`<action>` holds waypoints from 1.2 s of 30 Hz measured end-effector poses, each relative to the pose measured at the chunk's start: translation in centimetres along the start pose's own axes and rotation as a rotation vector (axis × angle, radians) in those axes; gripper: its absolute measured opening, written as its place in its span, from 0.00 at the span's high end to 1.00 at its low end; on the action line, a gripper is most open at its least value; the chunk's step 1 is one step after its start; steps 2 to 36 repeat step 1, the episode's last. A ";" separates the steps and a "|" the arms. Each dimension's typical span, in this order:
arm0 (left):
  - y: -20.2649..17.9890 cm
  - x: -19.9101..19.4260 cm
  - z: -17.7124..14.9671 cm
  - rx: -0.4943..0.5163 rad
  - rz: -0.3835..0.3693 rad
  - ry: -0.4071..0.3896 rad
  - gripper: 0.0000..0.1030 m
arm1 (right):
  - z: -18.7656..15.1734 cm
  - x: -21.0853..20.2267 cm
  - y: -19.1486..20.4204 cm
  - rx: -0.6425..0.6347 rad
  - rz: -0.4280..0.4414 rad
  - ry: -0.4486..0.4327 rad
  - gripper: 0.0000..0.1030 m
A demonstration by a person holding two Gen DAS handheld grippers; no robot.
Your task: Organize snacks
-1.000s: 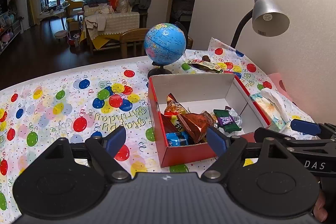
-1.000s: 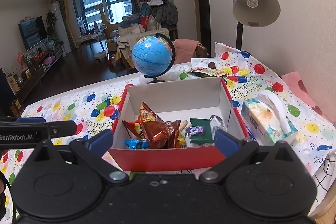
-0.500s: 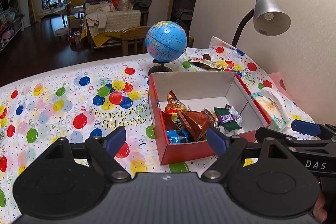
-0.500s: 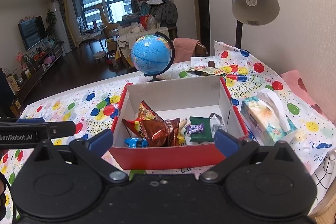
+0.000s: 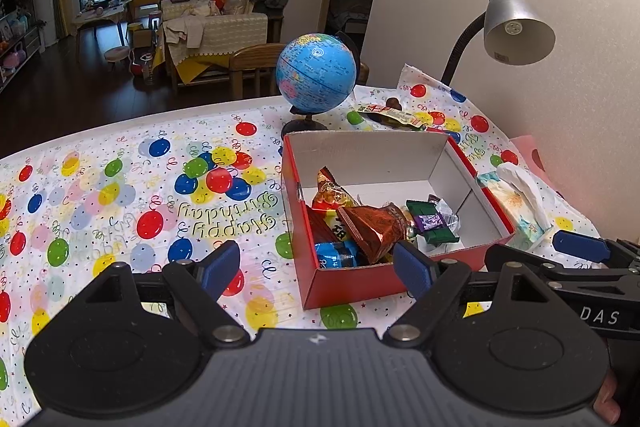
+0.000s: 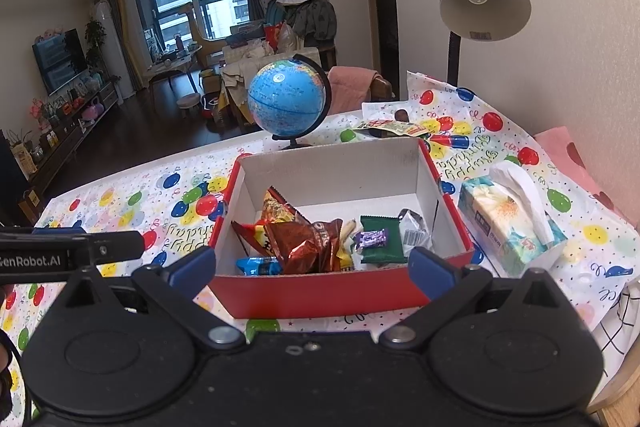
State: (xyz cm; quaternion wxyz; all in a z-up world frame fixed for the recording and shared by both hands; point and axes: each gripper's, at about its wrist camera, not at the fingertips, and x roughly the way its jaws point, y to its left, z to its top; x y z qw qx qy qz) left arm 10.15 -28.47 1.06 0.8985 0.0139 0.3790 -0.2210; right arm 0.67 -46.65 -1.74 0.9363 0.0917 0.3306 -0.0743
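Your left gripper (image 5: 316,265) and right gripper (image 6: 312,267) share black bodies, round hubs, silver pivot screws and blue finger pads (image 5: 412,269); white lettering marks their side bars.

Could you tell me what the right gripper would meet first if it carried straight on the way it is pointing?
Most likely the red box, at its near wall; the right gripper is open and empty. Depth is uncertain, so it might clear the rim and reach the snacks inside.

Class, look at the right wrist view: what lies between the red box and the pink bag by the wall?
A tissue box lies between the red box and the pink bag, on the balloon tablecloth. The right wrist view shows it best.
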 end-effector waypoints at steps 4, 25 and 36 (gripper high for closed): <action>0.0 0.0 0.0 -0.001 0.000 0.000 0.18 | 0.0 0.1 0.0 -0.001 0.002 0.002 0.00; 0.0 0.0 0.0 -0.001 0.000 0.000 0.18 | 0.0 0.1 0.0 -0.001 0.002 0.002 0.00; 0.0 0.0 0.0 -0.001 0.000 0.000 0.18 | 0.0 0.1 0.0 -0.001 0.002 0.002 0.00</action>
